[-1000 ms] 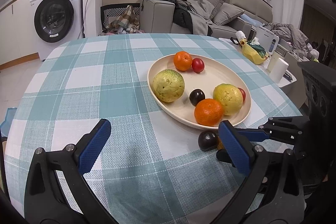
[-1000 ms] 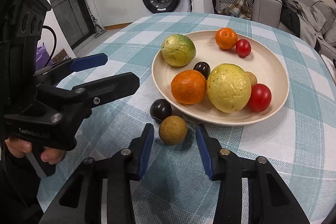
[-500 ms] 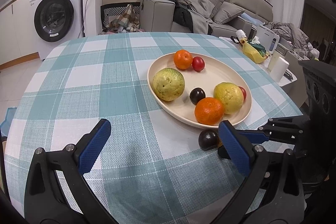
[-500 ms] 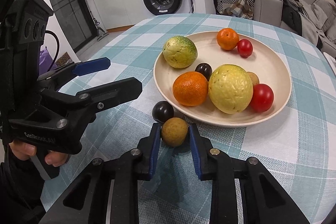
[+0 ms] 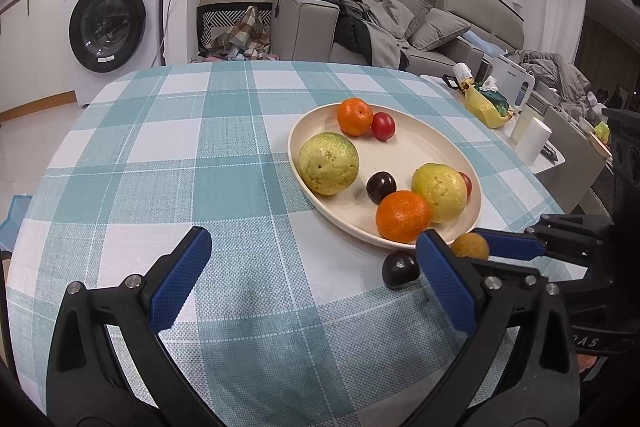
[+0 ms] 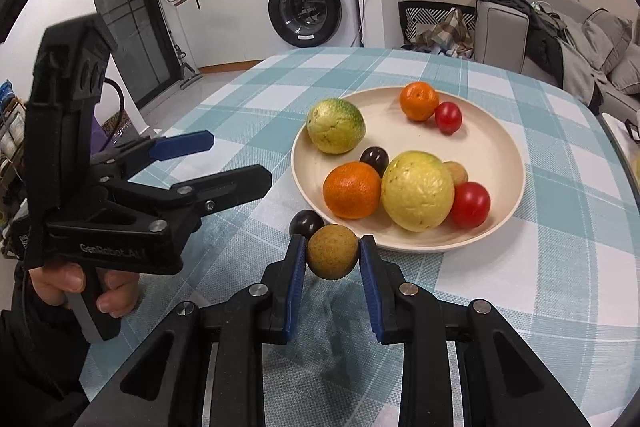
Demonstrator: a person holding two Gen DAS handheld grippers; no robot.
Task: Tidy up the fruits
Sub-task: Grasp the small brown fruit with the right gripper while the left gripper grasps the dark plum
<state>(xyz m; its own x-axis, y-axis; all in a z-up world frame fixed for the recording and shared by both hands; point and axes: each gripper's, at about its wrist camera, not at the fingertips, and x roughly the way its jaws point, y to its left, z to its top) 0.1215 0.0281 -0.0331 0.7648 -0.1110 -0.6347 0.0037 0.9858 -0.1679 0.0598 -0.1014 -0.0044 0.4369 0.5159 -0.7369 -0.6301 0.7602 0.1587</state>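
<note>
From the left wrist camera, the left gripper (image 5: 310, 269) stands with its blue ribbed pads wide apart and nothing between them, only the woven teal-and-white checked tablecloth (image 5: 192, 155) beneath. Beyond its right finger lies a smooth cream oval plate (image 5: 424, 147), its long axis running away and to the left. On the plate sit two bumpy yellow-green fruits, two dimpled oranges, a glossy dark plum and red tomatoes. Just beside the right pad a second dark plum (image 5: 400, 269) rests on the cloth, touching the plate's near rim or nearly so. Behind that pad, the right gripper (image 5: 476, 247) comes in from the right, clamped on a small brown fruit (image 5: 469, 246).

From the right wrist camera, the right gripper (image 6: 332, 259) has its blue pads pressed on both sides of the small brown fruit (image 6: 332, 257), round and matte with a finely speckled skin; being round, it shows no clear long axis. The dark plum (image 6: 305, 223) sits just ahead and left of it, the plate (image 6: 496, 155) just beyond. Out to the left, a hand (image 6: 80, 287) holds the left gripper (image 6: 224, 163), its jaws spread.
</note>
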